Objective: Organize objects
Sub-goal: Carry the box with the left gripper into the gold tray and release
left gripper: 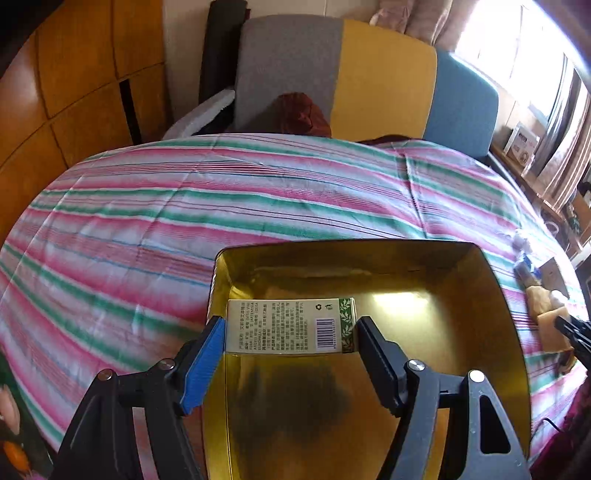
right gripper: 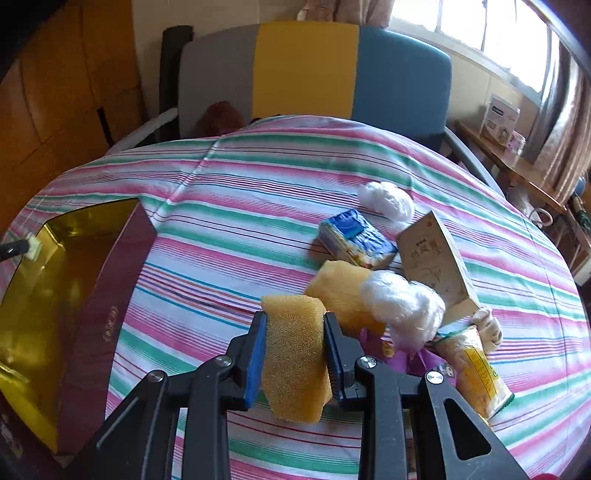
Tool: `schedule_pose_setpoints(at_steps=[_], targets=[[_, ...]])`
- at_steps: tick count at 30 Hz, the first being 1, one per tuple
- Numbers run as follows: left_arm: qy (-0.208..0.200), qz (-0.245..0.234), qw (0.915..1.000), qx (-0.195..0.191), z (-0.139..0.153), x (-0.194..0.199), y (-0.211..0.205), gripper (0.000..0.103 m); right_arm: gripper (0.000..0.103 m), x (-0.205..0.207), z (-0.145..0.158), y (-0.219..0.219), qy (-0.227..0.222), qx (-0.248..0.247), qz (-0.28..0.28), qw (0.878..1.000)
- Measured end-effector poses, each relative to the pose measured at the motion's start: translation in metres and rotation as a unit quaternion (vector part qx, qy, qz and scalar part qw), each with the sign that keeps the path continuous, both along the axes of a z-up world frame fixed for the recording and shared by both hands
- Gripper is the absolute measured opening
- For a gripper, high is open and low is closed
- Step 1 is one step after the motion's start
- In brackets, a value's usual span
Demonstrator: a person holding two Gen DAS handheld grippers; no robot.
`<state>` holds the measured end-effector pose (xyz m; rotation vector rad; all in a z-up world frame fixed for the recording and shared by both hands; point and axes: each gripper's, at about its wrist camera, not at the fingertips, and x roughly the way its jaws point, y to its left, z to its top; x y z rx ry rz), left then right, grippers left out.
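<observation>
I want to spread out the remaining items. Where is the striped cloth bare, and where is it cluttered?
Bare: the wide stretch of striped cloth between the gold-lined tin and the sponge in the right gripper, and toward the chair. Crowded: around the blue packet, standing carton and cotton wad.

A grey, yellow and blue chair (left gripper: 354, 77) stands beside a bright window (right gripper: 480, 26).

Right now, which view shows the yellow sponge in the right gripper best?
The right wrist view: the yellow sponge fills the centre, squeezed between the right gripper pads. The left wrist view catches it only at the far right edge, partly hidden.
</observation>
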<state>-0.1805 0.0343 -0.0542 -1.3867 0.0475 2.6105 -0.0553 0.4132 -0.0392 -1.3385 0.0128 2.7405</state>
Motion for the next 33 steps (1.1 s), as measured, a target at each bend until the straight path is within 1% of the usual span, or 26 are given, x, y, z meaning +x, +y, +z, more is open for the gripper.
schedule_pose_setpoints(at_steps=[2, 4, 6, 9, 10, 11, 14, 16, 21, 25, 30, 33], targets=[[-0.002, 0.004, 0.9999, -0.016, -0.007, -0.014, 0.002, 0.073, 0.03, -0.002, -0.001, -0.004, 0.001, -0.002, 0.007, 1.0], [-0.012, 0.009, 0.9995, -0.029, -0.017, -0.028, 0.003, 0.074, 0.03, -0.002, -0.002, -0.005, 0.001, -0.002, 0.011, 1.0], [-0.019, 0.01, 0.9993, -0.032, -0.023, -0.036, 0.004, 0.074, 0.03, -0.003, -0.002, -0.007, 0.001, -0.004, 0.015, 1.0], [-0.013, 0.007, 0.9988, -0.046, -0.025, -0.043, 0.01, 0.077, 0.03, -0.004, -0.004, -0.009, -0.001, -0.004, 0.021, 1.0], [-0.013, 0.006, 0.999, -0.043, -0.024, -0.044, 0.01, 0.08, 0.03, -0.004, -0.005, -0.009, -0.003, -0.002, 0.022, 1.0], [-0.012, 0.005, 0.9992, -0.037, -0.023, -0.043, 0.011, 0.082, 0.03, -0.005, -0.006, -0.01, -0.005, -0.001, 0.023, 1.0], [-0.001, 0.0, 0.9994, -0.035, -0.014, -0.037, 0.009, 0.082, 0.03, -0.005, -0.008, -0.01, -0.008, 0.001, 0.025, 1.0], [0.003, 0.006, 0.9994, -0.034, -0.006, -0.03, 0.006, 0.082, 0.03, -0.005, -0.008, -0.011, -0.008, 0.001, 0.024, 1.0], [0.038, 0.023, 0.9989, -0.016, 0.023, 0.013, -0.01, 0.082, 0.03, -0.005, -0.008, -0.007, -0.006, -0.004, 0.015, 1.0], [0.045, 0.04, 0.9981, 0.012, 0.033, 0.056, -0.026, 0.082, 0.03, -0.005, -0.009, -0.005, -0.008, -0.007, 0.008, 1.0], [0.056, 0.058, 0.9967, 0.008, 0.036, 0.101, -0.036, 0.082, 0.03, -0.007, -0.013, -0.004, -0.019, -0.014, 0.002, 1.0], [0.062, 0.07, 0.9956, -0.008, 0.037, 0.121, -0.038, 0.082, 0.03, -0.007, -0.012, -0.008, -0.023, -0.02, -0.001, 1.0]])
